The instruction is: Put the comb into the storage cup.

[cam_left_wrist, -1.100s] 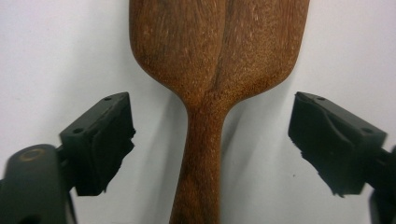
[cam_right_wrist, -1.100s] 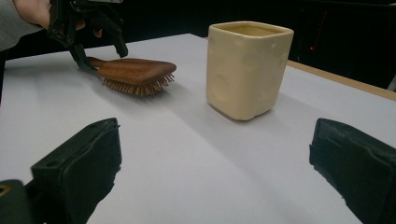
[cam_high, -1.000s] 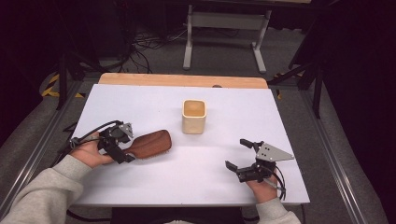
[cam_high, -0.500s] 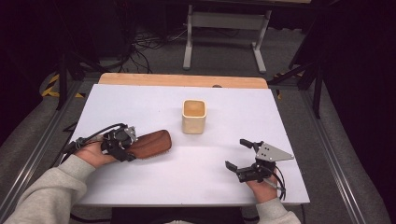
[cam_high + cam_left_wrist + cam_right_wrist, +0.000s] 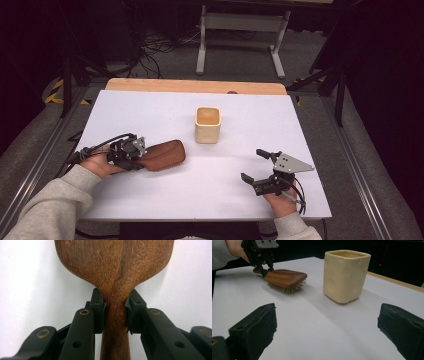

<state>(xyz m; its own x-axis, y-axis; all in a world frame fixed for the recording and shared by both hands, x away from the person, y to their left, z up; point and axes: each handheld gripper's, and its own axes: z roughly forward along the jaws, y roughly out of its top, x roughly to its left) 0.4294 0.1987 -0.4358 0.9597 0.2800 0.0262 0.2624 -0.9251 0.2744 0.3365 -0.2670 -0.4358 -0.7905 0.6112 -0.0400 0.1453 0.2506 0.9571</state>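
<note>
Hairbrush well inside table edges

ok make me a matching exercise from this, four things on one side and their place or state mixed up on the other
Things:
1. wooden hairbrush
2. cream cup
3. left claw
4. right claw

States:
A. jaws wide apart, nothing between them
B. upright near the middle of the table, open top
C. shut on a narrow wooden neck
D. lying bristles down on the white surface

Pairs: 1-D, 2-B, 3-C, 4-A
</note>
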